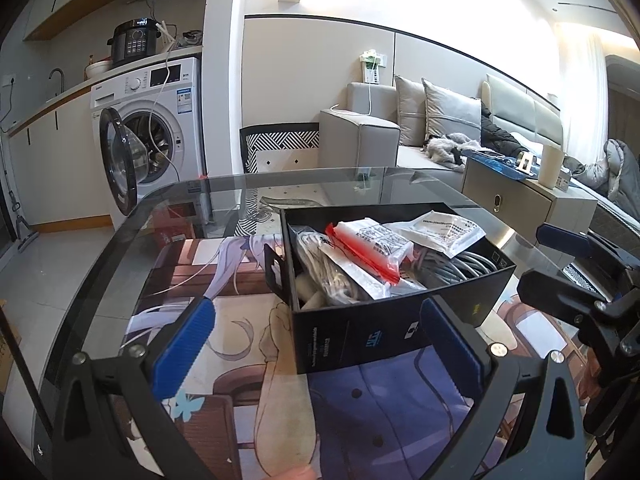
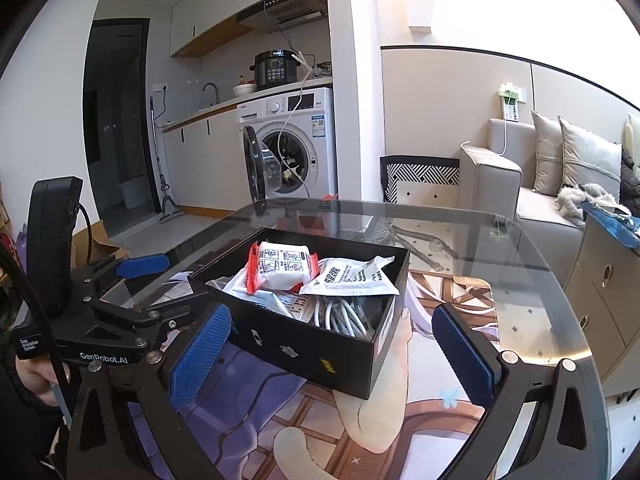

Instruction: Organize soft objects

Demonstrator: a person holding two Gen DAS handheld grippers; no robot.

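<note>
- The tabletop (image 1: pixel 120 236) is a rounded sheet of clear glass with a dark rim; the tiled floor and a patterned rug show through it.
- A printed anime-style mat (image 1: pixel 240 344) lies flat on the glass and covers most of the near side.
- A black open box (image 1: pixel 360 328) sits on the mat near the middle of the tabletop, one corner turned toward the cameras.
- Inside the box lie the soft things: a white packet with red edges (image 2: pixel 280 268) on top, a flat white pouch with printed text (image 2: pixel 352 280) beside it, and coiled grey-white cables (image 2: pixel 340 316) underneath.
- The left hand-held gripper (image 1: pixel 316 344) hovers over the mat just in front of the box, its blue pads spread wide, holding nothing.
- The right hand-held gripper (image 2: pixel 332 360) hangs on the other near side of the box, jaws also wide apart and empty.
- Beyond the table stands a white washing machine (image 2: pixel 296 140) with its round door swung open and a white cord trailing into the drum.
- A black pressure cooker (image 2: pixel 276 68) rests on the counter above the machine, under a range hood (image 2: pixel 288 10).
- To the right is a beige sofa (image 1: pixel 376 136) with grey cushions (image 1: pixel 452 112) and a grey furry thing on the seat.
- A low beige cabinet (image 1: pixel 520 200) stands next to the table.
</note>
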